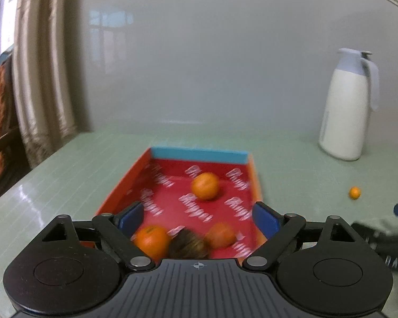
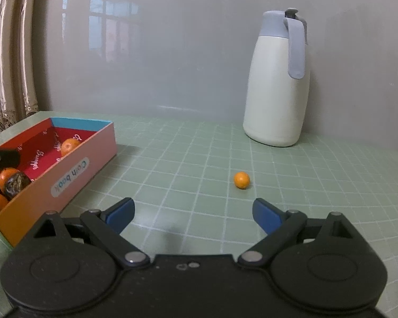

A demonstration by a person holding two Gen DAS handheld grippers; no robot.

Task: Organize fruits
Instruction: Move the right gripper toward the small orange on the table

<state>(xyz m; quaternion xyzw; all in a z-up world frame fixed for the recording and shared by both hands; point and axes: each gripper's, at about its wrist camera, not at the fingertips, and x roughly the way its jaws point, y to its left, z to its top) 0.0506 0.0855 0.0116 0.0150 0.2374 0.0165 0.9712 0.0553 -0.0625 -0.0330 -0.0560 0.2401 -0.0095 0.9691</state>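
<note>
Left gripper hangs over the near end of the box, jaws spread wide, nothing pinched between the blue pads. No earlier view to compare against.

Just below and between its fingers: one orange by the left pad, a dark brownish fruit in the middle, and a second orange toward the right pad. All three are smeared by motion blur, and the dark one is partly cut off by the gripper body, so I cannot tell what kind it is. A third orange sits farther ahead, mid-box, well apart from the fingers. The print on the red lining is too blurred to read.

Right gripper is also released, empty, over bare green grid mat. A small orange fruit lies loose on the mat ahead of it, slightly right of centre, not between the pads. A white jug with grey lid stands upright beyond it, near the wall.

From the right wrist view the box is to the left, its near corner cut off by the gripper housing. A black blurred shape at the left edge over the box is likely the other gripper, hard to confirm.
</note>
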